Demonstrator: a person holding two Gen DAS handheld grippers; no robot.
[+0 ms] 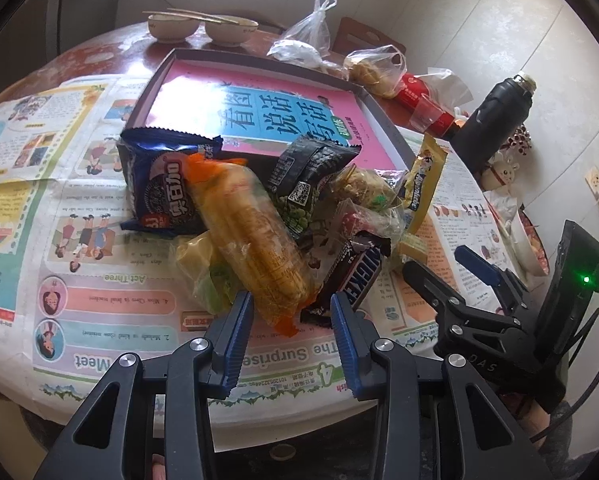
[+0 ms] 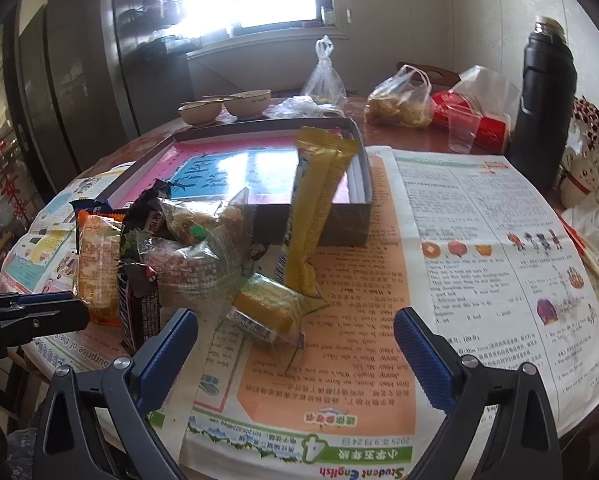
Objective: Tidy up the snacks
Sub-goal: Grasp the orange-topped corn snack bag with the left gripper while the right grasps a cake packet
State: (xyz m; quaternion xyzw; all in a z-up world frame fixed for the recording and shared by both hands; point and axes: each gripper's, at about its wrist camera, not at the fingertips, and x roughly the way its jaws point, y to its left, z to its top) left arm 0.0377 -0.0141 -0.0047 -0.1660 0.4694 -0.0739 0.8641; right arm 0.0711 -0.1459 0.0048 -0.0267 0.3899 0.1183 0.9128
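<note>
- The left gripper (image 1: 291, 316) was released, jaws apart; the orange cracker pack (image 1: 251, 248) lay at 12 o'clock, its end between the fingertips.
- The right gripper (image 2: 295, 336) was spread wide; the small yellow packet (image 2: 265, 310) lay just ahead at 12 o'clock.

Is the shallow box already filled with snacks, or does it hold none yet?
None yet: the box holds only a pink book; the snack pile lies outside on the newspaper.
</note>
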